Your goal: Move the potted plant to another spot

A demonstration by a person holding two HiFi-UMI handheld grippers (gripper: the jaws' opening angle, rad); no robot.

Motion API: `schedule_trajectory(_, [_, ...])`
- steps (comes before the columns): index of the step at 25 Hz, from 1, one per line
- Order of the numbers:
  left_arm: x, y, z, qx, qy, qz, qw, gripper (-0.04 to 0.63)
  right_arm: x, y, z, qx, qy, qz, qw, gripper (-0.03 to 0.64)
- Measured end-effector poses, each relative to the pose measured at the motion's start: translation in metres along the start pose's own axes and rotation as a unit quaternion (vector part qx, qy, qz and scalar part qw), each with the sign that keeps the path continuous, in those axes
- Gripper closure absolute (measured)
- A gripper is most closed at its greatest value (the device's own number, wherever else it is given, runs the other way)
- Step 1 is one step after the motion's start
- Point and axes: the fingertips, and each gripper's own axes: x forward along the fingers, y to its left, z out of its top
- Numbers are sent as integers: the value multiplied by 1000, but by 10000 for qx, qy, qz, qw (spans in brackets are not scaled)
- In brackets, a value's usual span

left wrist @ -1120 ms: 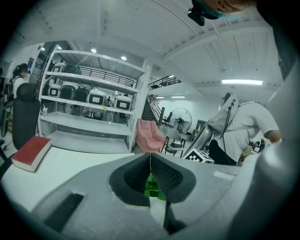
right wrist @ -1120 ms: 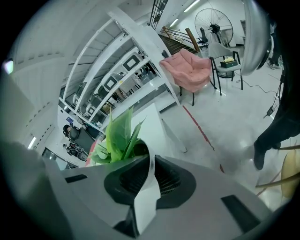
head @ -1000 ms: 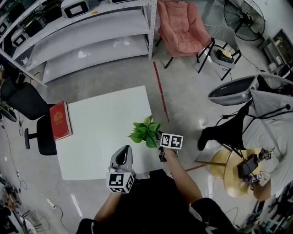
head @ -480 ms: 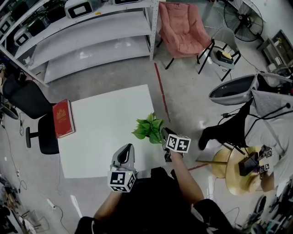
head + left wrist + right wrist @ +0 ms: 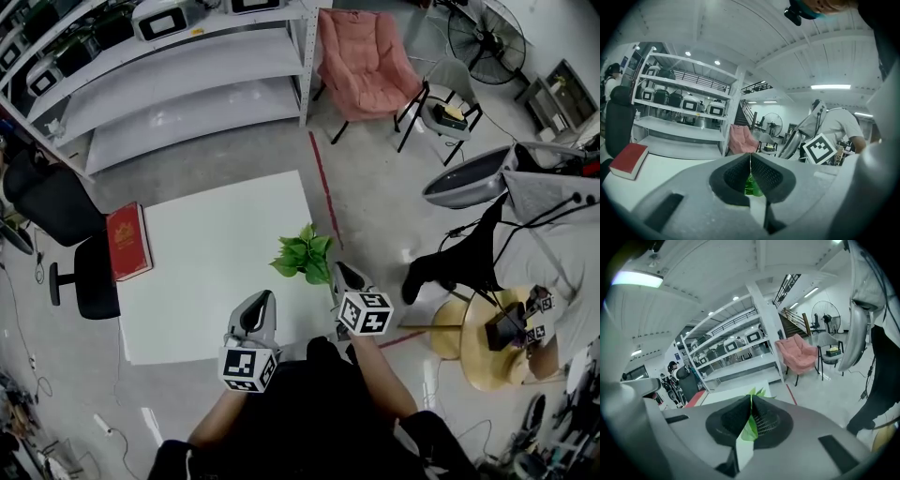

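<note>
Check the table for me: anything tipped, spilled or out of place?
Nothing looks spilled or tipped. The potted plant sits close to the table's right edge; the red book seems to overhang the left edge.

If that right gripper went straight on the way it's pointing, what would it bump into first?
Most likely the potted plant: its green leaves show directly ahead of the closed jaws of the right gripper. Nothing else appears in between, though the gap to the leaves is hard to judge.
</note>
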Motion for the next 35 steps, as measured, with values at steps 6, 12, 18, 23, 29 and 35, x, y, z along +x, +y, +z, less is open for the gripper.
schedule_trajectory(6, [-9,-2,8,56,-111,-100,9999,577,-34,34,19,-142,-481,174,9986,604])
schedule_trajectory(12, [-16,-2,9,103,-122,-154,9998,577,-65,70,22,-473,-814,302,9951,604])
schedule_trajectory(18, [-14,-4,7,140,-114,-234,9996,577,-87,94,14,-797,-906,337,9921,604])
schedule_trajectory(23, [-16,-7,4,175,-101,-266,9994,577,-92,102,3,-871,-889,387,9915,604])
schedule_trajectory(29, [-15,-9,-1,162,-44,-300,9994,577,-93,105,0,-995,-869,435,9903,604])
schedule_trajectory(35, [-16,-12,-1,160,-56,-321,9993,577,-95,102,-1,-940,-891,417,9907,604])
